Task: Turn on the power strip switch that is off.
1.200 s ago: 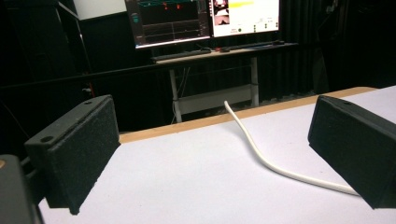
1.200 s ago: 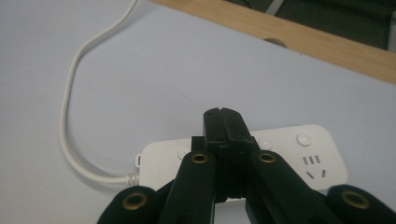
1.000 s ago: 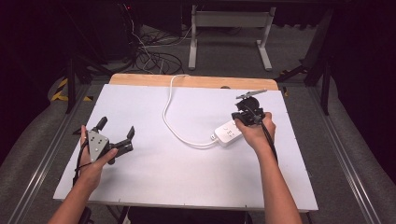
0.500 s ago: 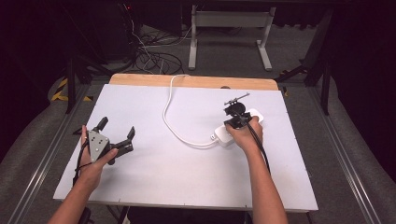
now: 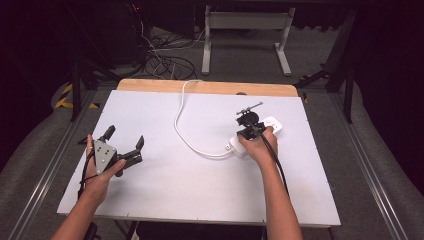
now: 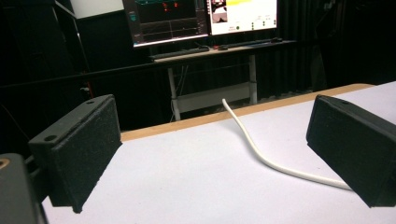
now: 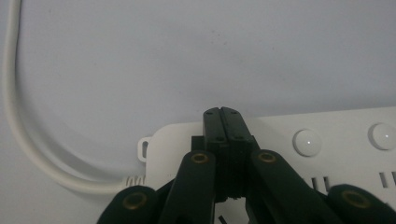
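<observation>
Right tool [image 7: 223,122] was shut, nothing between the jaws, tips pointed down at the cord end of the white power strip [image 5: 272,125], short of its round buttons [image 7: 307,142]; contact could not be confirmed. The strip lay on the right half of the table [image 5: 200,200], long axis running away and rightward from the right hand, its cord [image 5: 186,131] looping off the far edge. Left tool [image 5: 125,150] sat well apart, jaws wide, empty. The right hand was clearly nearer.

free: tabletop [image 5: 165,200] left+front | obstacle: cord [image 5: 186,131] mid, power strip [image 5: 274,125] right
</observation>
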A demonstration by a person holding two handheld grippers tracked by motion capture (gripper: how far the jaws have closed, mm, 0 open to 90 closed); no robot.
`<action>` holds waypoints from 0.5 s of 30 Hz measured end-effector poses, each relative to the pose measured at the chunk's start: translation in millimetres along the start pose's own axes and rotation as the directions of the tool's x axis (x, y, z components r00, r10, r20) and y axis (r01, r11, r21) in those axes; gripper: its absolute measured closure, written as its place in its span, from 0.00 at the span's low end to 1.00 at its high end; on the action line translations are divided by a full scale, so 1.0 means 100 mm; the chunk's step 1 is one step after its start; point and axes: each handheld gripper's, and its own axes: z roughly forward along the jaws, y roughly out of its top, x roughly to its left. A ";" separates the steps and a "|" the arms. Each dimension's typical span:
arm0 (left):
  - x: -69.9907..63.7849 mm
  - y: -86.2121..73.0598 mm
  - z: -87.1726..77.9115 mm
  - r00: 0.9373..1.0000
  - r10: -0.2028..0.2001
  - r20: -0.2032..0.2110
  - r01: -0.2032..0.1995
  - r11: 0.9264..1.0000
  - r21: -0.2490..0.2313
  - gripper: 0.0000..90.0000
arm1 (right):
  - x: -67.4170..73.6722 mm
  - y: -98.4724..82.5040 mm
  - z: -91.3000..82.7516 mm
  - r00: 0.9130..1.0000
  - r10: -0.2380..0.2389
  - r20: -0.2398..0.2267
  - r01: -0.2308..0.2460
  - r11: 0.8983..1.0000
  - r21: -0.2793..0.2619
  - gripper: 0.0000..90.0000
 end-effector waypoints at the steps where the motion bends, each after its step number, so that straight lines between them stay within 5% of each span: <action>1: 0.00 0.00 0.00 1.000 0.001 0.001 -0.001 1.000 0.000 0.04 | -0.01 0.00 0.00 1.000 0.004 -0.005 -0.004 1.000 0.000 1.00; 15: 0.01 0.00 -0.01 1.000 -0.001 -0.001 0.001 1.000 0.002 0.04 | -0.01 -0.03 0.00 0.999 0.052 -0.011 -0.052 0.999 -0.011 1.00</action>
